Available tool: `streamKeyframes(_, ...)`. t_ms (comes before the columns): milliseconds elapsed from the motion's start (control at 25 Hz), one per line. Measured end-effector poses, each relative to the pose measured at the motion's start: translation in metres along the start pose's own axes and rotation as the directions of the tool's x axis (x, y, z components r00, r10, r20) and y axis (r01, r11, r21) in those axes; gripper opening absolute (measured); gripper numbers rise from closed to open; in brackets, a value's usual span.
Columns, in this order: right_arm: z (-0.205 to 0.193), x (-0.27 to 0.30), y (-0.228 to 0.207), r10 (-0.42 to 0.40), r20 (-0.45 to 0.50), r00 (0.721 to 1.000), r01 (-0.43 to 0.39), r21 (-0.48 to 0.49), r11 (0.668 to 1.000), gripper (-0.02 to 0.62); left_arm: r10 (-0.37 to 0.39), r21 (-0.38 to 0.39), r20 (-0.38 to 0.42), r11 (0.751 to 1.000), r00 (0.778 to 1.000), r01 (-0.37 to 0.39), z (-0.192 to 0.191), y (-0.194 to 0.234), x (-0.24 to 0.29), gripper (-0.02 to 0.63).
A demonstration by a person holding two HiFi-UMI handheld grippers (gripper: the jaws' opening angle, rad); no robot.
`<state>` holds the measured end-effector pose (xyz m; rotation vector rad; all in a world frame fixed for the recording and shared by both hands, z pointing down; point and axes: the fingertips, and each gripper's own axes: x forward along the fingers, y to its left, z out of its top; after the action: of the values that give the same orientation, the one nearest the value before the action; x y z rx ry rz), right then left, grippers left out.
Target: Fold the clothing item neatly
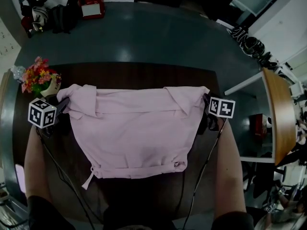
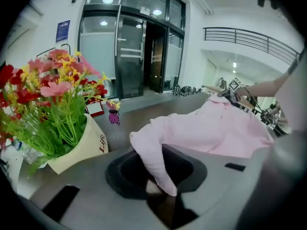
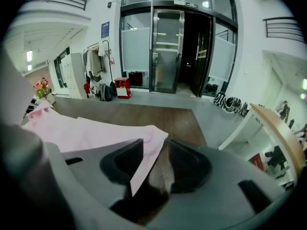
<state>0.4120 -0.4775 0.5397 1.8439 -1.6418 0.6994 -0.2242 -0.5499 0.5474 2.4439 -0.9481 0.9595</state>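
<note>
A pink garment lies spread flat on the dark wooden table, with its top edge folded over. My left gripper is at the garment's upper left corner. In the left gripper view a twisted strip of the pink garment runs down into my left gripper and is pinched there. My right gripper is at the upper right corner. In the right gripper view the garment's corner lies loose against one jaw of my right gripper, and bare table shows in the gap between the jaws.
A bouquet of flowers in a cream wrap stands just left of the left gripper. A red box and dark bags sit on the floor beyond. A light wooden table stands to the right. Cables trail from both grippers.
</note>
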Motion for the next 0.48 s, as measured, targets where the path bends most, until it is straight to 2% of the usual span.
streamKeyframes(80,0.002,-0.010,-0.006,-0.048,0.041,0.998,0.048,0.010,0.999,0.141,0.028,-0.019,0.048,0.999,0.998,-0.028,0.006,0.001,-0.009,0.159)
streamKeyframes(160,0.005,-0.029,-0.010,-0.098,0.116,0.988,0.095,0.034,0.995,0.143,0.094,-0.038,0.126,0.995,0.988,-0.090,0.013,0.000,-0.026,0.190)
streamKeyframes(240,0.010,-0.057,-0.002,-0.120,0.224,0.967,0.115,0.035,0.993,0.141,0.176,-0.065,0.243,0.984,0.954,-0.165,0.023,-0.010,-0.049,0.190)
streamKeyframes(360,0.020,-0.103,0.039,-0.042,0.375,0.926,0.043,0.007,0.999,0.138,0.230,-0.103,0.400,0.973,0.887,-0.207,0.040,-0.051,-0.090,0.190)
streamKeyframes(480,0.027,-0.156,0.089,0.063,0.461,0.885,-0.041,-0.057,0.998,0.082,0.191,-0.076,0.503,0.981,0.843,-0.177,0.063,-0.115,-0.124,0.188)
